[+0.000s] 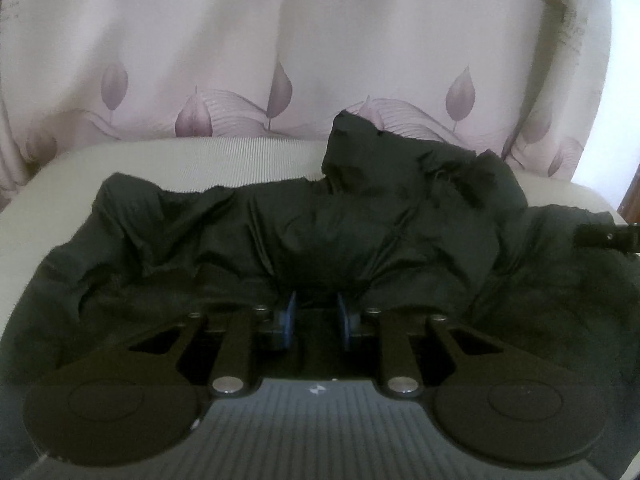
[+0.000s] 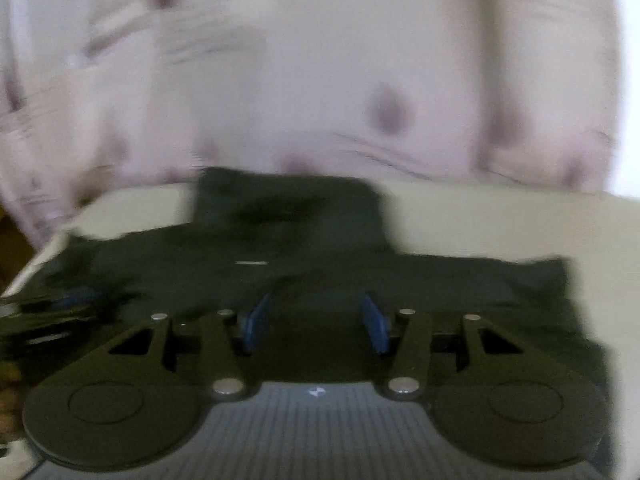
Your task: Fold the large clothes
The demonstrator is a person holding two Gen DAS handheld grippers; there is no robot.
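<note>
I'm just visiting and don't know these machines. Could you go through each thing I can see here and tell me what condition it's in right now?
Dark garment: crumpled and bunched on the pale surface, not yet folded.
Left gripper: jaws narrow, a fold of the garment bunched between them.
Right gripper: jaws apart over the garment; picture too blurred to tell a grip.
Pale surface: partly covered by the garment.
Curtain: hanging behind, leaf-patterned.
</note>
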